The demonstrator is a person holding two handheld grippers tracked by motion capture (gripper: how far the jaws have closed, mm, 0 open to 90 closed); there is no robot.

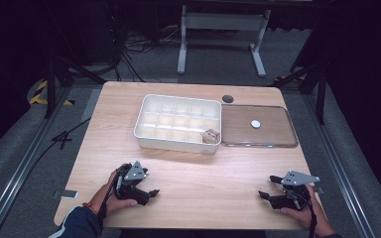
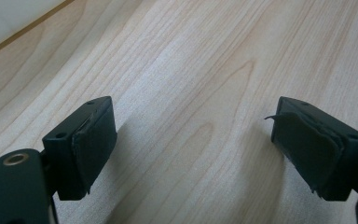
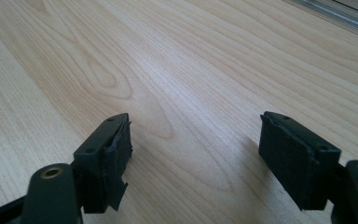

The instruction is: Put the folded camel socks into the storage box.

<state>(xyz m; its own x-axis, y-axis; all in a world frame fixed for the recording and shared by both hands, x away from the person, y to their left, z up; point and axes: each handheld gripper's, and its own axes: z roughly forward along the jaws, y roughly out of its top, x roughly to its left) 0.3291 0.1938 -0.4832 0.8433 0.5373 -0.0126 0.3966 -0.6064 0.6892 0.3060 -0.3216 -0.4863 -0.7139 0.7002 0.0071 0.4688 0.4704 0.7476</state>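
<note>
High view: both grippers rest open and empty near the table's front edge. The white plastic box with many little cells [image 1: 177, 123] sits far ahead, long side across; the left gripper [image 1: 146, 189] looks a bit nearer than the right gripper [image 1: 271, 187].

The small brown thing [image 1: 210, 135] in the corner cell of the white box [image 1: 144, 130] was too small to tell what it was. The little white round thing [image 1: 255, 124] on the clear lid [image 1: 278, 136] was too tiny to name too. The person's arms were cut off by the bottom edge of the high view.
</note>
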